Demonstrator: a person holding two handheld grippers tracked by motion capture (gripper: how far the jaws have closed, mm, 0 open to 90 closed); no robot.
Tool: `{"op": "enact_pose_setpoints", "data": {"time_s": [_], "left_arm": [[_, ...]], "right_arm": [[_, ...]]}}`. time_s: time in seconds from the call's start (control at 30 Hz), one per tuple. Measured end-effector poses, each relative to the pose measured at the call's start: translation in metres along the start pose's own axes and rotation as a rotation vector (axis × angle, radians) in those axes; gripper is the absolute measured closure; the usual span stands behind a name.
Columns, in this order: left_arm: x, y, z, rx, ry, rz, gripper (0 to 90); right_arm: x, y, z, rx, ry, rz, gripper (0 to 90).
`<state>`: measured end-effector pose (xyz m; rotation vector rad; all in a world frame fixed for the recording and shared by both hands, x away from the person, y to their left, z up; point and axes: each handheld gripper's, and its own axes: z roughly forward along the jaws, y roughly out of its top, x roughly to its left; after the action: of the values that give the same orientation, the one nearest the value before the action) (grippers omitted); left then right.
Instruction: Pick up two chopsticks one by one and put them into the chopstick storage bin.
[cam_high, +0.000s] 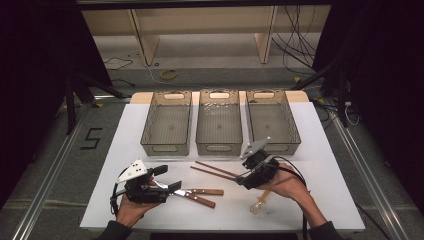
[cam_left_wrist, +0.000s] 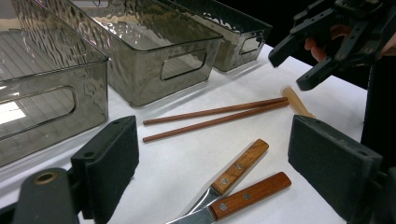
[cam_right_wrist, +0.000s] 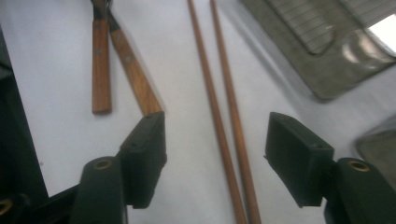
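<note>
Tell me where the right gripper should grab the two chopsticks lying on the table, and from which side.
Grip the chopsticks near their middle, coming straight down from above. They lie flat on the white table, side by side and almost touching, so the right gripper, whose open jaws already straddle them, can probably close across both at once.

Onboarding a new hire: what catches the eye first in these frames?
Three smoky translucent plastic bins in a row at the far side of the white table. Nearer, the right gripper hovers with its jaws open astride two slim brown wooden chopsticks. The left gripper sits open by two wood-handled knives.
</note>
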<state>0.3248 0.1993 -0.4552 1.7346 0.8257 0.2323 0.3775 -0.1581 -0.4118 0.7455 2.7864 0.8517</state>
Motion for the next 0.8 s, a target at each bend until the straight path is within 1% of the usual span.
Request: {"op": "enact_pose_setpoints", "data": {"time_s": [0.1,0.13,0.17,0.2,0.23,0.27,0.3,0.33,0.37,0.4,0.43,0.6,0.7,0.77,0.8], "left_arm": [[0.000,0.000,0.000,0.001,0.000,0.002,15.6],[0.000,0.000,0.000,0.001,0.000,0.004,15.6],[0.000,0.000,0.000,0.002,0.000,0.003,15.6],[0.000,0.000,0.000,0.001,-0.001,0.004,15.7],[0.000,0.000,0.000,0.003,-0.003,0.003,15.6],[0.000,0.000,0.000,0.003,-0.003,0.004,15.7],[0.000,0.000,0.000,0.003,-0.003,0.005,15.7],[0.000,0.000,0.001,0.005,-0.003,0.006,15.6],[0.000,0.000,0.001,0.006,-0.003,0.007,15.6],[0.000,0.000,0.001,0.007,-0.003,0.007,15.6],[0.000,0.000,0.001,0.006,-0.003,0.008,15.6],[0.000,0.000,0.001,0.007,-0.003,0.009,15.7],[0.000,0.000,0.001,0.008,-0.003,0.011,15.6],[0.000,0.000,0.001,0.008,-0.004,0.010,15.6],[0.000,0.000,0.001,0.008,-0.004,0.010,15.6]], "right_arm": [[0.000,0.005,0.009,0.061,0.022,-0.026,43.4],[-0.001,0.007,0.016,0.098,0.013,-0.041,46.7],[-0.001,0.007,0.016,0.098,0.013,-0.041,46.7],[-0.002,0.007,0.019,0.116,0.009,-0.051,48.1],[-0.002,0.008,0.021,0.137,0.007,-0.046,49.7],[-0.004,0.007,0.027,0.170,0.016,-0.056,51.8],[-0.004,0.007,0.027,0.170,0.016,-0.056,51.8],[-0.005,0.007,0.029,0.185,0.025,-0.055,53.0],[-0.006,0.007,0.033,0.210,0.025,-0.054,53.9],[-0.008,0.007,0.034,0.217,0.015,-0.048,55.1],[-0.008,0.007,0.034,0.217,0.015,-0.048,55.1],[-0.021,0.005,0.036,0.233,0.004,-0.016,61.5],[-0.026,0.003,0.037,0.258,-0.021,-0.009,64.4],[-0.028,0.003,0.038,0.268,-0.019,-0.010,66.5],[-0.030,0.002,0.040,0.273,-0.019,-0.019,67.4]]}}
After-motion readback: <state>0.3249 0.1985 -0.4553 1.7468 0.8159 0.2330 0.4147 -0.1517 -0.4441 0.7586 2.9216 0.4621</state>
